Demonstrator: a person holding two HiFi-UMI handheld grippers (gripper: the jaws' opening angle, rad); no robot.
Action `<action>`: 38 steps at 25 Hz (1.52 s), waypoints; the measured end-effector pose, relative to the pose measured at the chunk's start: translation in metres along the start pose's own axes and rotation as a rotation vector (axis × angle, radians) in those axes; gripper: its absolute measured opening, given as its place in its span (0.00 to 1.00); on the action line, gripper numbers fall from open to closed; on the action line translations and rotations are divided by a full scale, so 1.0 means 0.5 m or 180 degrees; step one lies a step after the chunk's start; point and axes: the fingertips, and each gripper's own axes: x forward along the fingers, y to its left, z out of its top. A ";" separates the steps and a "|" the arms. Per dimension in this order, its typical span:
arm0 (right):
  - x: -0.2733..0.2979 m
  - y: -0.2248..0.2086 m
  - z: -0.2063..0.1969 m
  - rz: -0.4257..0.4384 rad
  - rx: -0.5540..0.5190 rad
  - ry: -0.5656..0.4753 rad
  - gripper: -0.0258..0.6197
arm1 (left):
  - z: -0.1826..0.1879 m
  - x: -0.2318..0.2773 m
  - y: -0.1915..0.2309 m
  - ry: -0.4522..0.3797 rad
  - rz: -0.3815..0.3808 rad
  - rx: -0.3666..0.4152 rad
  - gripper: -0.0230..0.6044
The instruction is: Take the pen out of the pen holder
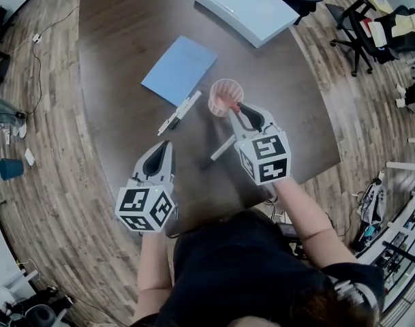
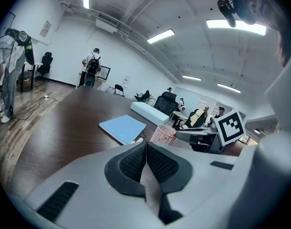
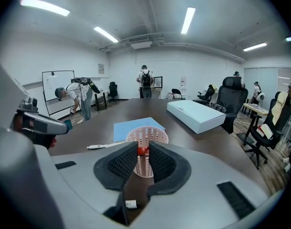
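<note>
Our right gripper (image 1: 238,111) reaches in from the table's (image 1: 118,53) near edge and meets the pink mesh pen holder (image 1: 224,94) at the side of its rim that faces us. The holder stands well in from that edge, about midway between the table's left and right edges, near the blue notebook (image 1: 180,69). The red-capped pen (image 1: 232,105) stands in the holder and leans against that near rim, so its long axis runs up and slightly back toward the gripper, not across it. In the right gripper view the pen's (image 3: 141,150) red top sits right between the pads, which we read as clenched on it, with the holder's mesh directly behind and below. In our judgement this is the relation the coming move turns on: the pen lies dead ahead of these jaws. The way out is along its own axis, upward and a little toward us, so the shaft clears the rim without tipping the light holder. Our left gripper (image 1: 167,144) hovers closer to the near edge, well apart from the holder, jaws pressed together on nothing, so the right hand is plainly the nearer one. A white pen (image 1: 180,112) and a black-capped pen (image 1: 219,150) lie flat on the table, apart from the holder.
</note>
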 end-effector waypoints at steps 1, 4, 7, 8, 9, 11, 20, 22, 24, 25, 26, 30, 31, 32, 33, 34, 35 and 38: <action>-0.002 0.000 0.001 0.0000 0.0003 -0.0012 0.17 | 0.000 -0.001 -0.001 -0.0006 0.0002 0.0002 0.09; -0.012 -0.002 0.009 -0.0010 -0.0001 -0.0071 0.17 | 0.004 -0.007 -0.006 -0.0034 0.0012 0.0007 0.09; -0.022 -0.002 0.017 -0.0017 -0.0011 -0.0149 0.16 | 0.005 -0.016 -0.007 -0.0067 0.0036 0.0014 0.08; -0.025 -0.002 0.020 -0.0015 -0.0013 -0.0174 0.16 | 0.005 -0.019 -0.008 -0.0078 0.0046 0.0017 0.09; -0.030 -0.002 0.023 -0.0013 -0.0017 -0.0200 0.16 | 0.005 -0.023 -0.010 -0.0090 0.0059 0.0021 0.09; -0.041 -0.002 0.032 -0.0016 -0.0036 -0.0266 0.16 | 0.006 -0.033 -0.013 -0.0119 0.0084 0.0026 0.08; -0.116 0.002 0.093 0.0005 -0.0120 -0.0611 0.16 | 0.015 -0.088 -0.025 -0.0292 0.0249 0.0034 0.09; -0.135 0.007 0.107 0.0031 -0.0130 -0.0692 0.16 | 0.012 -0.102 -0.025 -0.0319 0.0297 0.0023 0.09; -0.155 0.013 0.120 0.0069 -0.0140 -0.0769 0.16 | 0.010 -0.115 -0.025 -0.0347 0.0347 0.0012 0.08; -0.165 0.017 0.127 0.0093 -0.0149 -0.0806 0.16 | 0.009 -0.121 -0.025 -0.0362 0.0371 0.0008 0.09; -0.174 0.023 0.134 0.0121 -0.0158 -0.0843 0.16 | 0.009 -0.128 -0.024 -0.0378 0.0395 0.0004 0.09; -0.207 0.050 0.158 0.0282 -0.0174 -0.0977 0.16 | 0.005 -0.156 -0.026 -0.0433 0.0481 0.0001 0.08; -0.213 0.059 0.162 0.0340 -0.0172 -0.1001 0.16 | 0.003 -0.163 -0.027 -0.0445 0.0501 0.0001 0.09; -0.217 0.069 0.165 0.0403 -0.0170 -0.1019 0.16 | 0.000 -0.170 -0.027 -0.0456 0.0524 -0.0002 0.09; -0.219 0.080 0.166 0.0469 -0.0170 -0.1031 0.16 | -0.002 -0.177 -0.027 -0.0467 0.0549 -0.0007 0.09; -0.218 0.092 0.167 0.0531 -0.0175 -0.1036 0.16 | -0.005 -0.184 -0.025 -0.0478 0.0578 -0.0016 0.09; -0.216 0.103 0.166 0.0589 -0.0185 -0.1033 0.16 | -0.007 -0.192 -0.024 -0.0489 0.0607 -0.0028 0.09; -0.205 0.138 0.155 0.0761 -0.0200 -0.0983 0.16 | -0.015 -0.217 -0.014 -0.0523 0.0705 -0.0062 0.09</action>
